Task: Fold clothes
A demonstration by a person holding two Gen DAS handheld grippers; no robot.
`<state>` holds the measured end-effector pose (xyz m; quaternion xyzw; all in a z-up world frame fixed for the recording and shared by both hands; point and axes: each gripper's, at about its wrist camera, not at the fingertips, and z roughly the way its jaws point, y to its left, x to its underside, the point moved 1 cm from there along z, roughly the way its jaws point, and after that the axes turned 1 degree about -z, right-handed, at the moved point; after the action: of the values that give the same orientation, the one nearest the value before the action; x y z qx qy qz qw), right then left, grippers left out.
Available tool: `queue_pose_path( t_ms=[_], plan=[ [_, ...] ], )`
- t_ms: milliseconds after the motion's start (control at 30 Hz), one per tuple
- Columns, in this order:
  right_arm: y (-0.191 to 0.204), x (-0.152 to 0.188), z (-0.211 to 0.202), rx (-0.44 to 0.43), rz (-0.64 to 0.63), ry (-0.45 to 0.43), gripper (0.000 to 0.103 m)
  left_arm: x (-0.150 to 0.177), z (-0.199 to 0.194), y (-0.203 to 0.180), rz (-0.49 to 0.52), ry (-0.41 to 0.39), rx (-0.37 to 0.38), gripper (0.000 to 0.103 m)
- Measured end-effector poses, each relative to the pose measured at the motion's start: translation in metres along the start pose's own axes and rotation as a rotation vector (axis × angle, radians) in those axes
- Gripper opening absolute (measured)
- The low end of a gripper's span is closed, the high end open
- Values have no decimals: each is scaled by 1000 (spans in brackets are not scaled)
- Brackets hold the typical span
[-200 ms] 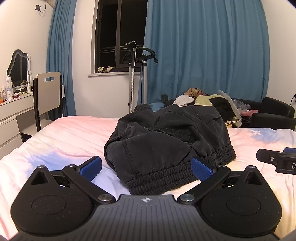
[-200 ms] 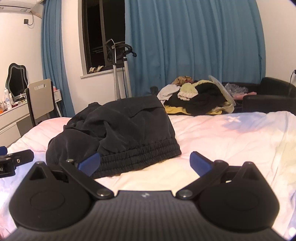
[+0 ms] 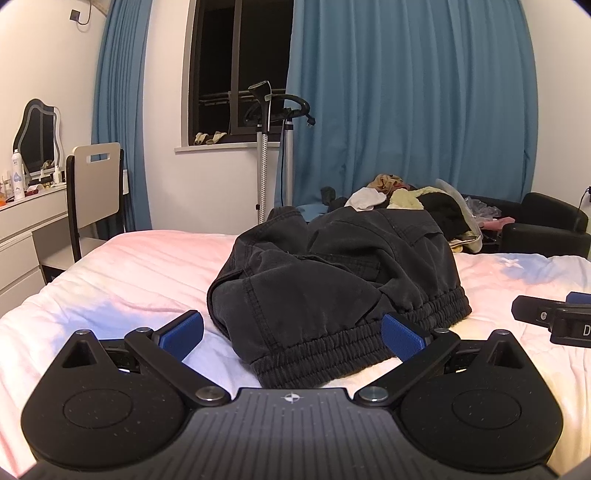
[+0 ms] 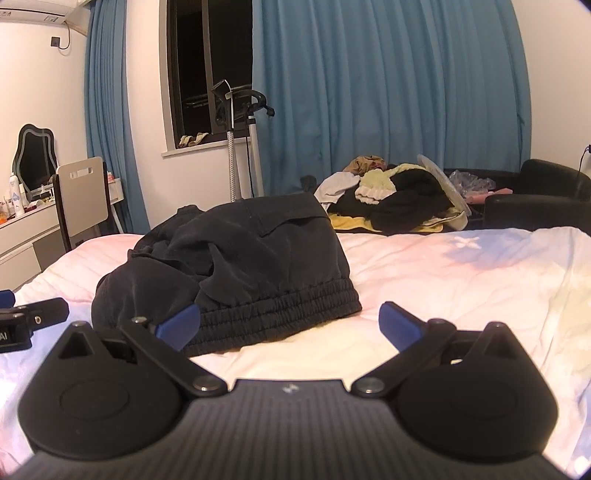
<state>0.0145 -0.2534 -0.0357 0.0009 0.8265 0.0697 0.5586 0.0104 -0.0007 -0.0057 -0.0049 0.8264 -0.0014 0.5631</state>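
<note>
Bed (image 3: 129, 266), black shorts (image 3: 340, 288) unmoved, grippers unchanged

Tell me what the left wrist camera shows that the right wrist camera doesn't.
Only the left wrist view shows the right tongs at its right edge. Only the right wrist view shows the white wall air conditioner and the left tongs at its left edge. Both show the crumpled black elastic-waist garment on the pale pink and blue bedspread, with each view's own tongs open.
</note>
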Motion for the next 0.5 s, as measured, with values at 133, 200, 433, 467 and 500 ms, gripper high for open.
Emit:
queue_pose_path(
  t_ms=[133,200,433,467,500],
  plan=[
    [-1,-3,5,-2,29,17,103,1,1,-1,1,1,0,103],
    [5,-1,6,3,14,-3,103,2,1,-3,3,1,0,103],
    [-1,0,-2,-3,8,-18,103,6,2,-5,3,-5,-7,103],
    [-1,0,-3,-4,8,-19,103,6,2,-5,6,-5,-7,103],
    [-2,0,-3,-4,8,-19,103,6,1,-7,8,-6,-8,103]
  ],
)
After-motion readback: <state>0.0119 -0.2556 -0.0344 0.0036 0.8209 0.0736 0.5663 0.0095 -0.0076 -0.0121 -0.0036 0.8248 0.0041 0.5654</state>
